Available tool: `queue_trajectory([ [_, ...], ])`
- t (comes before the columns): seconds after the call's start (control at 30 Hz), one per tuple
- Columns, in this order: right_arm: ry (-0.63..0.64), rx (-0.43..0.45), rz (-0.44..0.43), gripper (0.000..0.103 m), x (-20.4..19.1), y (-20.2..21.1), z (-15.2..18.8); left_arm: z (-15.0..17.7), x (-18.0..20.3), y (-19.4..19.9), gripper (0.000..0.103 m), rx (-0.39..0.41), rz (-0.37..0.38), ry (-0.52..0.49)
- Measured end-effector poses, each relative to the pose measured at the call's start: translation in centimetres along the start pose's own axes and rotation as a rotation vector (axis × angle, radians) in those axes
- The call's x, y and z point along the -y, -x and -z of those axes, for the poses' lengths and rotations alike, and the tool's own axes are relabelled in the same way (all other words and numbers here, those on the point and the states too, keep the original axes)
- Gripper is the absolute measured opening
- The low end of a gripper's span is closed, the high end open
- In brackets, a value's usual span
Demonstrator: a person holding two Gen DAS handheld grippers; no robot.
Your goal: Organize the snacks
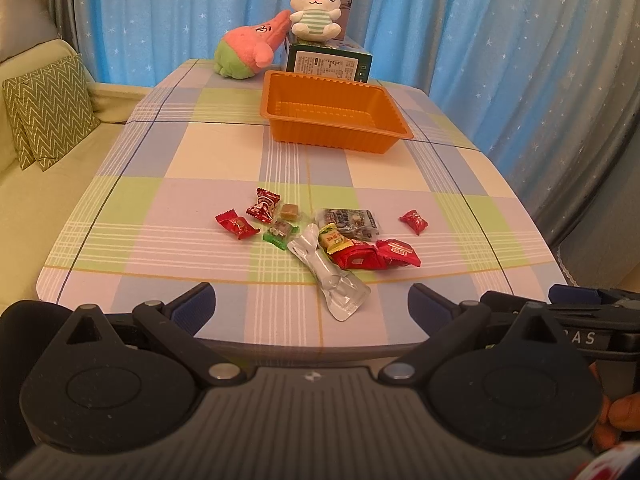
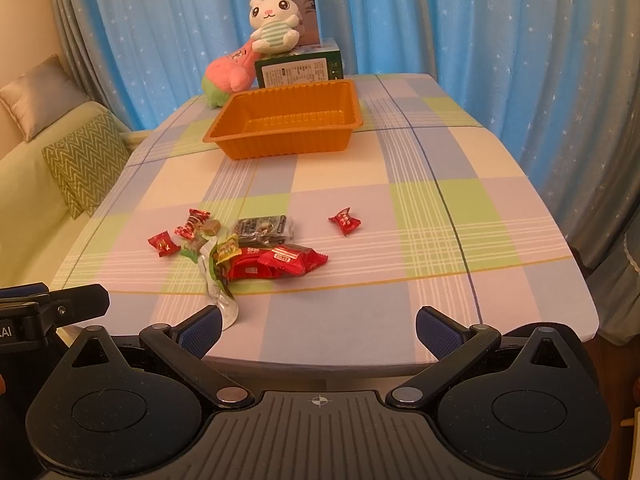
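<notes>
Several wrapped snacks lie in a loose pile on the checked tablecloth: red packets, a clear pouch, a dark packet, small red candies. One red candy lies apart to the right. An empty orange tray stands farther back. My left gripper is open and empty at the near table edge. My right gripper is open and empty there too.
Two plush toys and green boxes stand at the table's far end behind the tray. A sofa with cushions is on the left. Blue curtains hang behind and to the right.
</notes>
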State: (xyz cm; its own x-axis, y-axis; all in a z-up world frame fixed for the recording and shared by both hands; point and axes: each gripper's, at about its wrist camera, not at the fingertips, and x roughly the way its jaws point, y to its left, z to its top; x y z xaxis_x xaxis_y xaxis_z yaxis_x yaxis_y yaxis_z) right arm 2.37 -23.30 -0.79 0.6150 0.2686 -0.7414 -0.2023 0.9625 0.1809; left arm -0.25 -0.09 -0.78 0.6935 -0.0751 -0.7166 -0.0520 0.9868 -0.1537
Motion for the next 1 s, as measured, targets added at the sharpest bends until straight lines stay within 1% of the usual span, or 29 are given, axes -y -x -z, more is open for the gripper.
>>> queue_trajectory([
  [1.0,-0.004,-0.002,0.002,0.102,0.00,-0.31,0.53,0.10,0.35,0.20,0.102,0.000,0.011,0.006],
])
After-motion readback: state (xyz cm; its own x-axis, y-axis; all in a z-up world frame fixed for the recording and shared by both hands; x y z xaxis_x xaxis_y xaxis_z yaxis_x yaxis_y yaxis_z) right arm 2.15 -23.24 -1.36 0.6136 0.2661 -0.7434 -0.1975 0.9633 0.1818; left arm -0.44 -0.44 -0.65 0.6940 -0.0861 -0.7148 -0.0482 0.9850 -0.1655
